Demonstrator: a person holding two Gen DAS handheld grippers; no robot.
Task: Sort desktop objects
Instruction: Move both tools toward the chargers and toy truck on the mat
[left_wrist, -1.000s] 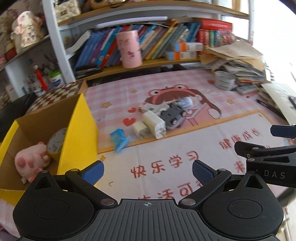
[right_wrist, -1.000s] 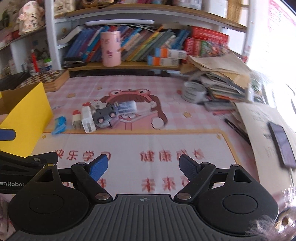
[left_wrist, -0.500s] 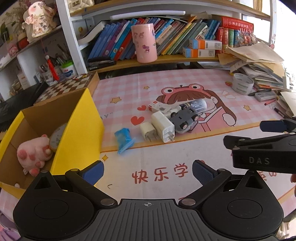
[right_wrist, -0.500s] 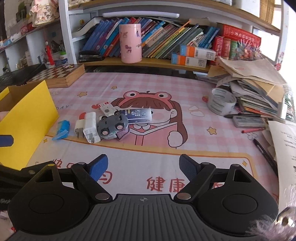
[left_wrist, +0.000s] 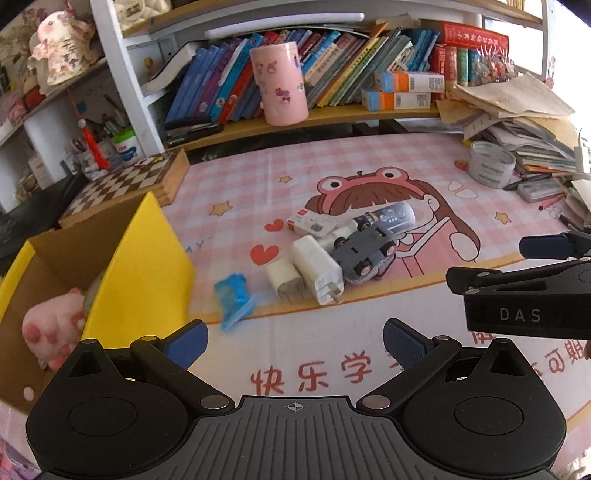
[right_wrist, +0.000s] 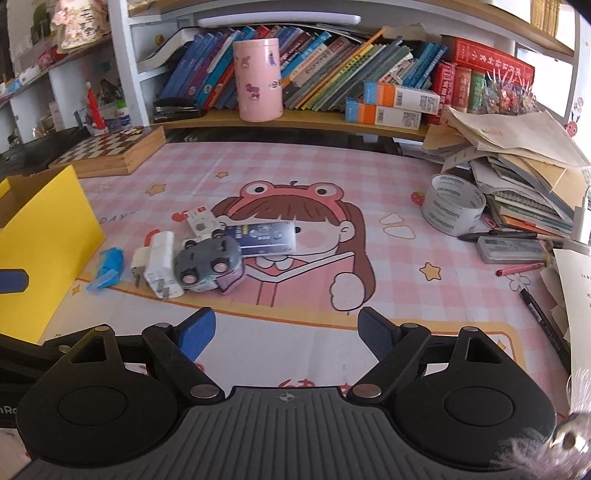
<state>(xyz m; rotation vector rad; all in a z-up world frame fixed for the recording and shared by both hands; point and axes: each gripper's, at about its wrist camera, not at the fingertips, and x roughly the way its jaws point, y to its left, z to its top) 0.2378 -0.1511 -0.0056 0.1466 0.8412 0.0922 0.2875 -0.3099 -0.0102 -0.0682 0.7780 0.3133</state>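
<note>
The left wrist view looks into the yellow cardboard box (left_wrist: 144, 266) at the left edge of the desk, where a pink plush toy (left_wrist: 51, 328) lies against the inner wall — the right wrist view shows only the box's yellow outer flap (right_wrist: 44, 240). The right wrist view alone takes in the far right of the desk: a roll of clear tape (right_wrist: 452, 208), a leaning stack of papers and notebooks (right_wrist: 517, 173), and pens and a red crayon strewn below them.

Both views show the cluster to be sorted, lying mid-mat on the pink cartoon desk mat (left_wrist: 369, 173): a grey toy car (left_wrist: 364, 254) on its side, touching a large white charger (left_wrist: 319, 269) with a smaller white plug (left_wrist: 286, 282) just beside it, a clear-capped device (left_wrist: 391, 218) and a small white-and-red box (left_wrist: 310, 226) behind the car. A blue crumpled packet (left_wrist: 234, 299) lies apart, between the chargers and the box.

The left gripper (left_wrist: 293, 343) hangs over the mat's front strip with its blue pads spread wide and nothing between them. The right gripper (right_wrist: 286, 332) is likewise spread apart and empty; in the left view it juts in from the right edge (left_wrist: 524, 280).

Bare mat lies between both grippers and the cluster, and more between the cluster and the shelf holding a pink canister (right_wrist: 258, 79). The right side is hemmed in by the paper stack, the left by the box and a chessboard (left_wrist: 125, 184).
</note>
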